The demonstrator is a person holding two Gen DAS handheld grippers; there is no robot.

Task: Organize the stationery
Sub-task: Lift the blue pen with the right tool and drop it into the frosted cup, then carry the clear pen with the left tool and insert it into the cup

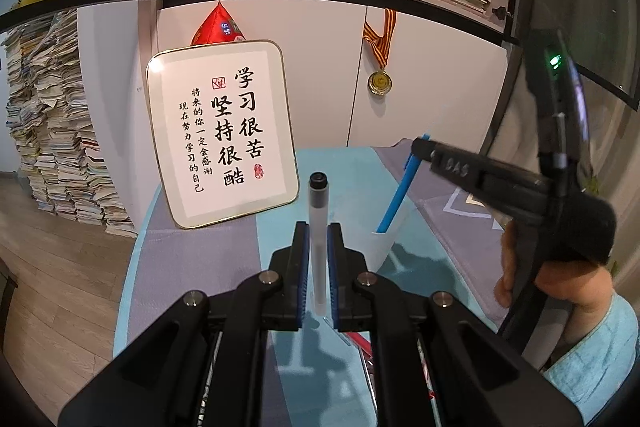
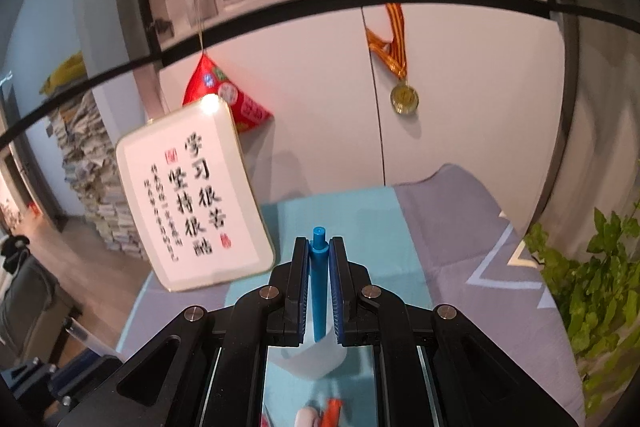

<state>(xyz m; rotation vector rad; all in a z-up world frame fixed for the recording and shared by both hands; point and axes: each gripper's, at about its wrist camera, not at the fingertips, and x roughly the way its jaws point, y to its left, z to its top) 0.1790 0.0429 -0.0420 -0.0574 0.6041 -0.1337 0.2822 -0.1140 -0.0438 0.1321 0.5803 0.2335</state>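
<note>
Already both pens are in hand, so the sorting looks partway through, judging by how things lie. The left claw point(image 1: 318, 239) is clamped on a clear pen with a black cap point(image 1: 319, 227), held upright over the worktop point(image 1: 192, 267), its long axis running up and down and the capped end uppermost. The right claw point(image 2: 319, 255) is closed on a blue pen point(image 2: 319, 275), which in the left wrist view leans with its lower end inside a white cup point(image 1: 390, 243) and its upper end tilted away toward the cabinet; its long axis is steep but not vertical, button end up. The pads are on it, so the blue pen is not yet released. The clear pen is apart from the cup, to its left in that view, and has yet to go in. Below the right claw, blurred orange and white items point(image 2: 320, 413) lie on the worktop, perhaps more stationery left to gather, though they are too blurred to name. A framed calligraphy board point(image 1: 224, 133) stands at the back.
</note>
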